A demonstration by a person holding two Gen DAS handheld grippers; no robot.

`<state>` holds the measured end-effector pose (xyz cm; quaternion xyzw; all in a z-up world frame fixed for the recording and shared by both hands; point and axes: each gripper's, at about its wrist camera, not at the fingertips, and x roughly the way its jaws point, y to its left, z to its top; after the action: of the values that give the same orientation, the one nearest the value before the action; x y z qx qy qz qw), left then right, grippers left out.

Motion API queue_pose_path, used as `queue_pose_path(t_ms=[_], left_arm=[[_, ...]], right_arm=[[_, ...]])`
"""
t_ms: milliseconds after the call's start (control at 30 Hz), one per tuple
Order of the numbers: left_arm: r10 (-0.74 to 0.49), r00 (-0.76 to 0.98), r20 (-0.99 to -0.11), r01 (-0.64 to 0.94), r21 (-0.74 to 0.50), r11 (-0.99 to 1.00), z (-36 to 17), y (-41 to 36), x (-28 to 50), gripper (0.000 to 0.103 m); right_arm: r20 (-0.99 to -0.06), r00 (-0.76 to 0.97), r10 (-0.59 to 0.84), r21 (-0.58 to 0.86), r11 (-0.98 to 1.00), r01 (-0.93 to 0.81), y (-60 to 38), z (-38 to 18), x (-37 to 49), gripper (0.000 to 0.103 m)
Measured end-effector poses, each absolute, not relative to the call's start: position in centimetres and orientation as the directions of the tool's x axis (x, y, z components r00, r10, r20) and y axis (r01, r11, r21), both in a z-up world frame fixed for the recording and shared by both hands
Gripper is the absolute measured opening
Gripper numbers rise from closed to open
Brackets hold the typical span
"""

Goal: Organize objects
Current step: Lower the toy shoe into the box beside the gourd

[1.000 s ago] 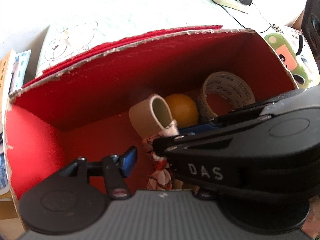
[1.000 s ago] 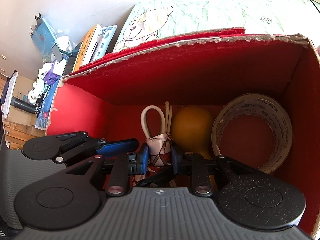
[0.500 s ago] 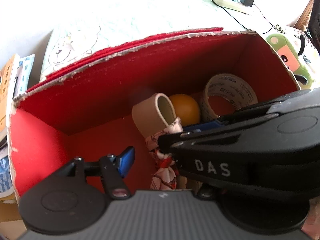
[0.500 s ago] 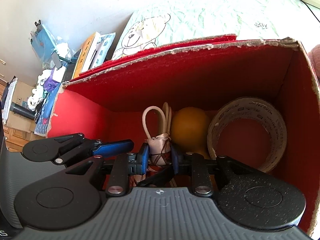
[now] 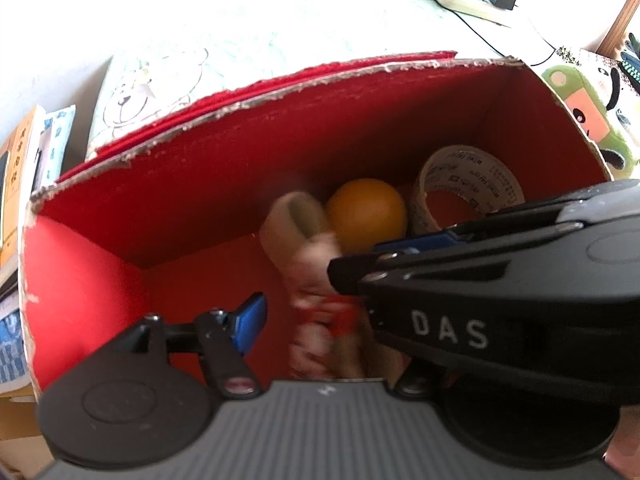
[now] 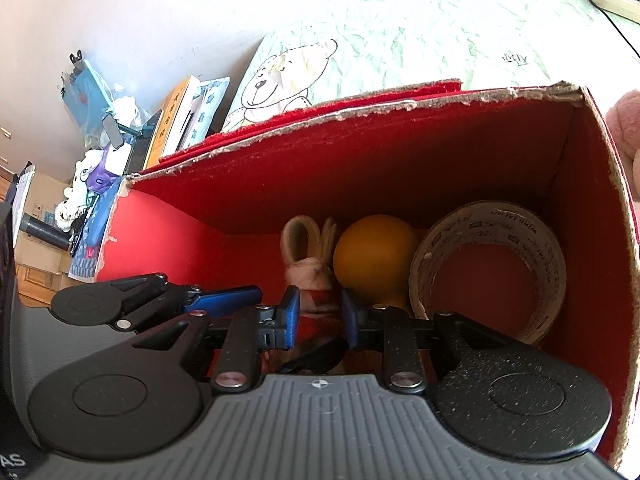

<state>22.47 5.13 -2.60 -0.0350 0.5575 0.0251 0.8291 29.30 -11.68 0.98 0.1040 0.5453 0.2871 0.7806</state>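
Since a sec ago my left gripper (image 5: 316, 312) widens, jaws opening beside cloth bundle (image 6: 318, 280); right gripper (image 6: 320, 316) clamps it inside red box (image 6: 256, 184), w/ orange ball (image 6: 374, 246) adjacent.

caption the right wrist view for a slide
Right gripper lowers a patterned cloth bundle into the red cardboard box

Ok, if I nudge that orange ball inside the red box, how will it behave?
The orange ball looks smooth and round, so it would likely roll at a light push. It sits between the cloth pouch and the tape roll, which may stop it sideways. Its smooth skin could slip from the pads.
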Motion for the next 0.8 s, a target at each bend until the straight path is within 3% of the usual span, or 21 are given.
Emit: queue_pose_path(t_ms=[600,800], left_arm=[[0.032,0.368,-0.929,-0.129,-0.017,0.991,-2.66,5.30,22.49,0.071],[0.030,0.355,-0.935,-0.144,-0.023,0.989,-2.68,5.52,22.52,0.065]], right_arm=[[-0.758,0.257,0.600,0.511,0.790,-0.340,-12.12,1.45,28.93,0.026],[-0.734,0.327,0.595,0.504,0.800,-0.325,-12.61,1.82,28.63,0.027]])
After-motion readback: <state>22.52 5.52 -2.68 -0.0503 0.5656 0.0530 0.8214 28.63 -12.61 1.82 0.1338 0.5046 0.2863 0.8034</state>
